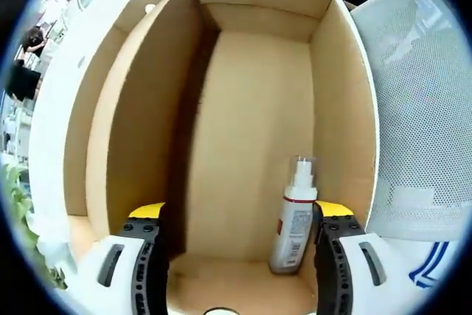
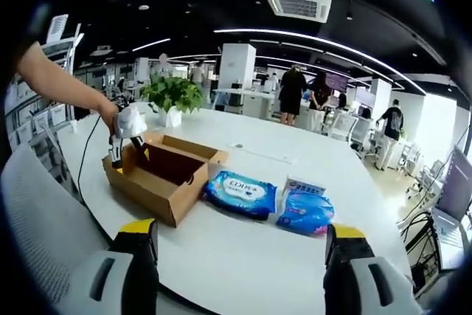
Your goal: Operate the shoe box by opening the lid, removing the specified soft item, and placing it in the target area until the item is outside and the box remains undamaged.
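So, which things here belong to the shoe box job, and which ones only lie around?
Job things:
- shoe box, open
- left gripper, at the box
- blue soft pack, maybe the removed item
- right gripper

Lying about:
- spray bottle inside the box
- second blue pack
- potted plant

A large white table (image 2: pixel 243 256) is seen in the right gripper view. An open cardboard shoe box (image 2: pixel 164 175) is set on it toward the left side. Just beside the box, a blue soft pack (image 2: pixel 240 193) is laid flat on the tabletop, and a second blue pack (image 2: pixel 306 212) is laid just right of the first. A potted plant (image 2: pixel 171 101) is stood on the table behind the box, near the far edge.
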Demonstrator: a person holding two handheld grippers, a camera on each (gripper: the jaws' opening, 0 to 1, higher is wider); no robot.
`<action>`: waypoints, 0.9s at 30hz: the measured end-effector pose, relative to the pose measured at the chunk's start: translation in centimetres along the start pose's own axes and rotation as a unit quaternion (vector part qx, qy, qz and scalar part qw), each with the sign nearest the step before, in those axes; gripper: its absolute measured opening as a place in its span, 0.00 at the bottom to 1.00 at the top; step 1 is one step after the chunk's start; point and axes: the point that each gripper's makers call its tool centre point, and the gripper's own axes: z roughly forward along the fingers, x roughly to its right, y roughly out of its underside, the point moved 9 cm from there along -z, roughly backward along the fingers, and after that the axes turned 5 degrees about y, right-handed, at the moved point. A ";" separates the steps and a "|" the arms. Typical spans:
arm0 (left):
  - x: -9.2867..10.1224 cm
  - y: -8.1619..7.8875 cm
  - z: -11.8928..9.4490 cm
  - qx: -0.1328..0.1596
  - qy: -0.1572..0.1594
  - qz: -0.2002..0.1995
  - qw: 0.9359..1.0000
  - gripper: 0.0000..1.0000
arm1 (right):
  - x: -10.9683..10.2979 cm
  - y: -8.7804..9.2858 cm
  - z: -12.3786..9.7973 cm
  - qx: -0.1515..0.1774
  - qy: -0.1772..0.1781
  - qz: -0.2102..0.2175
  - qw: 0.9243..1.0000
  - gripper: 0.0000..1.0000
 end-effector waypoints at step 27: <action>0.0 0.7 -0.5 0.005 -0.011 0.022 1.000 0.64 | 0.1 0.1 -0.1 0.001 -0.002 0.004 1.000 0.92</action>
